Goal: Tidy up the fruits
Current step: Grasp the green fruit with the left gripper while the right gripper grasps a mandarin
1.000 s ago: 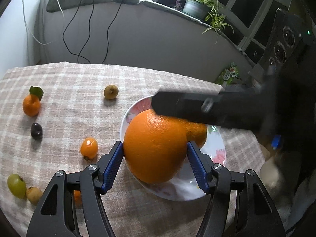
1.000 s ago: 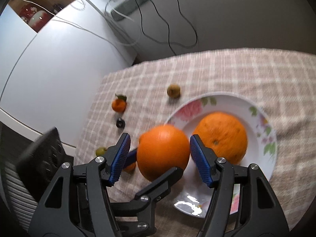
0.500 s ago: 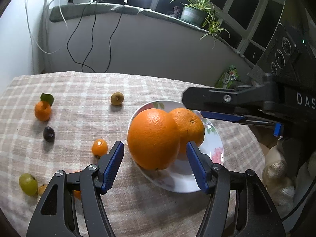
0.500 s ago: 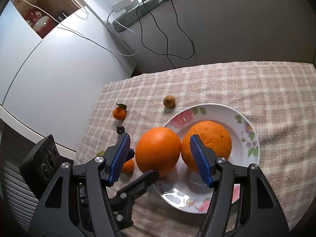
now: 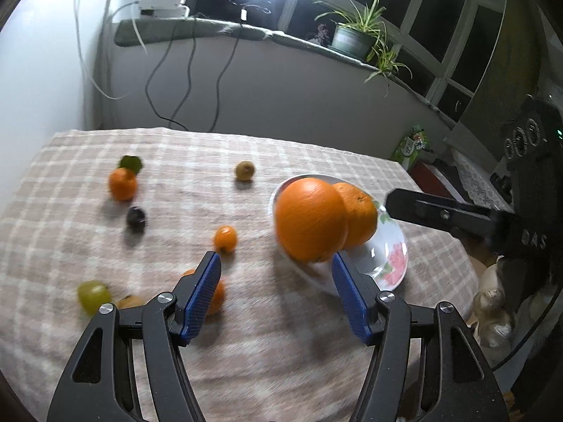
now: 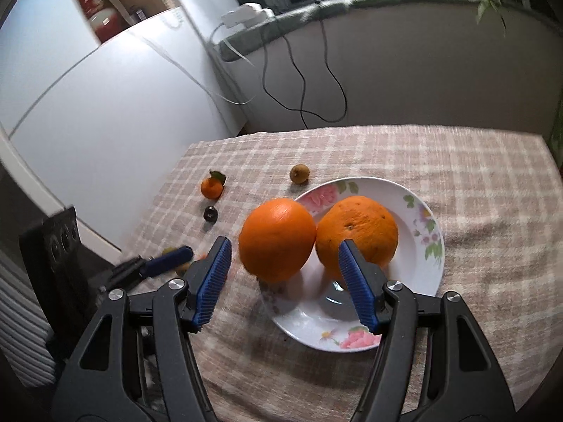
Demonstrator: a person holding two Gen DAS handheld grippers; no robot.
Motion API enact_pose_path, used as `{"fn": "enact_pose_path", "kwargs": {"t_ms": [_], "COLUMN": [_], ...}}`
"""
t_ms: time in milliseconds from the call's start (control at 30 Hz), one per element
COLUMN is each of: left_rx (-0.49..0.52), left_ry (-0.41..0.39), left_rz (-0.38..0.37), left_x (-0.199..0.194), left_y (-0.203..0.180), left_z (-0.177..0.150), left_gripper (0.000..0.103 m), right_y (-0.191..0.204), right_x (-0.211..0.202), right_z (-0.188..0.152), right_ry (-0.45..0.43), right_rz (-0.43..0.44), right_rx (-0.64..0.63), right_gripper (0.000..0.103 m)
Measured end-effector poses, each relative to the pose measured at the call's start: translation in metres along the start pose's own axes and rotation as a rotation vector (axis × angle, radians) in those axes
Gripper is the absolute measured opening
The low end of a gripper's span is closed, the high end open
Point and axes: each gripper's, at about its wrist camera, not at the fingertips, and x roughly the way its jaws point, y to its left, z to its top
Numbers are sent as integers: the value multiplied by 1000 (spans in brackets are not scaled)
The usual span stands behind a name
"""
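The left gripper (image 5: 274, 295) had its blue fingers (image 5: 202, 295) wide apart and held nothing. The right gripper (image 6: 283, 283) had just been opening its fingers (image 6: 213, 279), nothing between them. Past them two big oranges (image 6: 278, 241) sat touching in a flowered plate (image 6: 418, 281) on the checked bench (image 5: 176, 183), small fruits (image 5: 225, 239) lying near

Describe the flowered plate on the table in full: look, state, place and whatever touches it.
The plate is round, white and glossy, ceramic by its look, with pink flowers and green leaves printed around the rim. It lies flat on the checked tablecloth. Two large oranges touch it and each other: one sits well inside, the other at its left edge, overhanging the rim. The near part of the plate is bare and reflects light. Neither hand-held gripper touches it.
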Motion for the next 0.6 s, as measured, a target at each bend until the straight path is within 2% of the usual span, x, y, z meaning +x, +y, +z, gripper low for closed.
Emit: {"fn": "enact_pose_path", "kwargs": {"t_ms": [133,300,600], "left_rx": [-1,-51,-165], "left_ry": [-20,-26,-26], "left_rz": [38,82,133], "left_x": [-16,-33,-46], "left_y": [13,41,87], "left_z": [-10,-28,-49], "left_gripper": [64,64,63], "right_y": [29,65,96], "right_x": [-7,-6,27], "right_z": [-15,-37,-54], "right_ry": [-55,-101,-13], "right_rz": [-32,-13,40], "right_rx": [-131,-265,-297], "right_gripper": [73,75,75]}}
